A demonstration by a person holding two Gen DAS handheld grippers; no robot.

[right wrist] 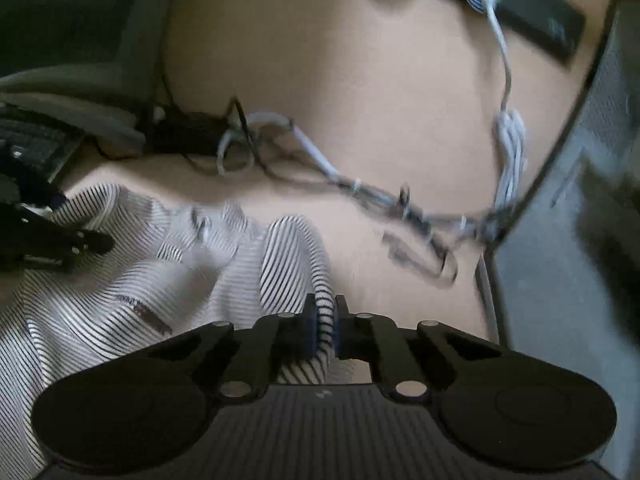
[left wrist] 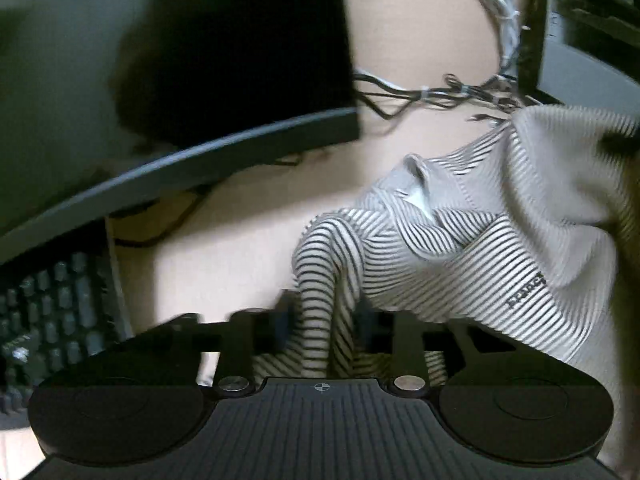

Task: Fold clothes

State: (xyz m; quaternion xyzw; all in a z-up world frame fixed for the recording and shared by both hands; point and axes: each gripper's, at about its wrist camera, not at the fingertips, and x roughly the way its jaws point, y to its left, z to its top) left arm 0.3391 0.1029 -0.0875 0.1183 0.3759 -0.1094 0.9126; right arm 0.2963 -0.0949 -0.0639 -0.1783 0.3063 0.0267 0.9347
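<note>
A black-and-white striped shirt [left wrist: 460, 240] lies bunched on a tan desk [left wrist: 224, 256], with a small dark label on its front. My left gripper [left wrist: 320, 320] is shut on a pinched fold of the striped cloth, which rises between its blurred fingers. In the right wrist view the same striped shirt [right wrist: 132, 280] spreads to the lower left. My right gripper [right wrist: 325, 322] is shut on a rolled striped fold squeezed between its pads. The left gripper [right wrist: 92, 242] also shows there at the left edge, resting on the cloth.
A dark monitor [left wrist: 200, 60] and a keyboard [left wrist: 52, 312] stand at the left. A tangle of black and white cables [right wrist: 360, 188] crosses the desk behind the shirt. A power strip [right wrist: 520, 4] lies at the back, and a grey panel [right wrist: 580, 240] borders the right side.
</note>
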